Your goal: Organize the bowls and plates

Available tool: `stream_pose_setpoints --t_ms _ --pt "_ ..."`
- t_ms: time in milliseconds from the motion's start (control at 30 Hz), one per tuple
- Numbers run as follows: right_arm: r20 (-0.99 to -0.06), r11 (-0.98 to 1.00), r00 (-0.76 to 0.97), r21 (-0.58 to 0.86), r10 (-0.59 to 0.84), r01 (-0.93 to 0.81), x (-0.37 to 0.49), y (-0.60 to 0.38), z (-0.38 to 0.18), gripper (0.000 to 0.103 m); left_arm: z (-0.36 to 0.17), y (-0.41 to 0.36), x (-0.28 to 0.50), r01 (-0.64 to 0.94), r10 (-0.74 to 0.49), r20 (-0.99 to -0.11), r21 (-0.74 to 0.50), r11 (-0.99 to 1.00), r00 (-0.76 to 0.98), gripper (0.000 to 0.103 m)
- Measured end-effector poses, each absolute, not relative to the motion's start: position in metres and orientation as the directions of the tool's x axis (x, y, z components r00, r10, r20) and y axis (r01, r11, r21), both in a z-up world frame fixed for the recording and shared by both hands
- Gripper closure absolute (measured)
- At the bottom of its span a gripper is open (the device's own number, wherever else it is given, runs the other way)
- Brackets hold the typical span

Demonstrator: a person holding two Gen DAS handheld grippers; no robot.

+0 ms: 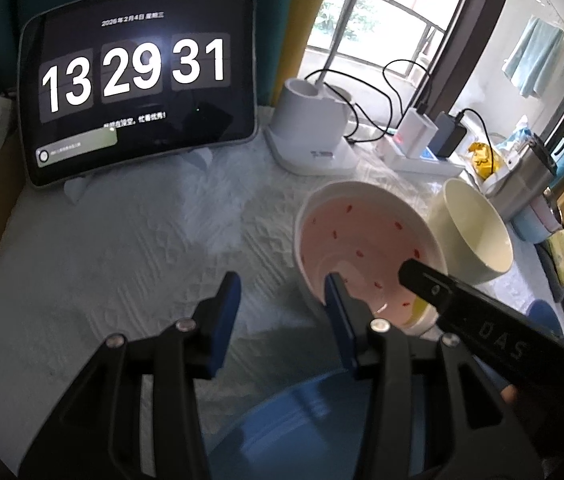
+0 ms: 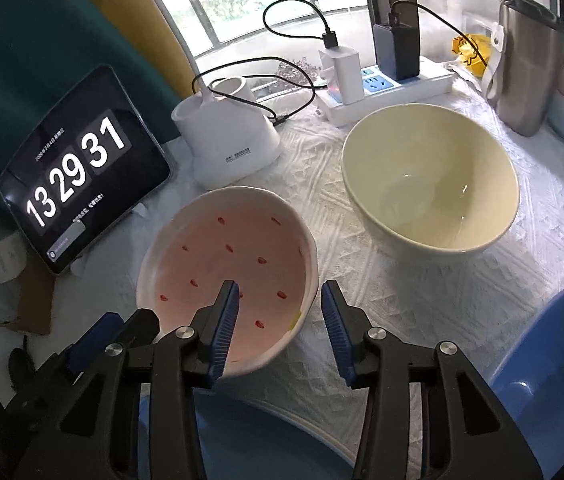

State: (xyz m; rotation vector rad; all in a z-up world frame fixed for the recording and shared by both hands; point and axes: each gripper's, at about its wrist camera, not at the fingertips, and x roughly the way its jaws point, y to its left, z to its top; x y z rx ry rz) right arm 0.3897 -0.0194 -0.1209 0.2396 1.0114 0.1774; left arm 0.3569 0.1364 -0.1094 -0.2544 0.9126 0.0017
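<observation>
A white bowl with a pink, red-flecked inside [image 2: 233, 248] stands on the white cloth. In the right wrist view my right gripper [image 2: 279, 304] straddles its near right rim, one finger inside and one outside, and neither pad presses on it. My left gripper [image 1: 282, 300] is at the bowl's [image 1: 362, 236] left rim, its right finger over the inside and its left finger over the cloth, jaws apart. To the right sits an empty cream bowl [image 2: 430, 184]. A blue plate [image 2: 241, 440] lies under both grippers, and a second one [image 2: 554, 360] is at the right edge.
At the back stand a tablet showing a clock [image 2: 81, 188], a white lamp base [image 2: 229, 140] with cables, a power strip with chargers [image 2: 386, 84] and a steel tumbler [image 2: 522, 64]. A cardboard box [image 2: 33, 304] lies off the cloth at the left.
</observation>
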Motion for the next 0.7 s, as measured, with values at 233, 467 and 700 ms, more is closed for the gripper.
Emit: stream_pose_setpoints --t_ms 233,467,700 --pt "-0.843 0.959 0.467 0.278 0.267 -0.048 0.398 -0.018 -0.128 0.068 -0.115 0.135 0.361 -0.094 -0.124 -0.785 -0.227 0.969 0.607 0.058" --pt "-0.841 0.966 0.483 0.254 0.244 -0.045 0.395 -0.016 -0.129 0.079 -0.119 0.125 0.364 -0.017 -0.201 -0.774 -0.263 0.965 0.6 0.075" --pt "-0.825 0.965 0.51 0.26 0.245 -0.043 0.392 -0.017 -0.127 0.082 -0.118 0.123 0.362 -0.008 -0.192 -0.759 -0.252 0.968 0.622 0.075"
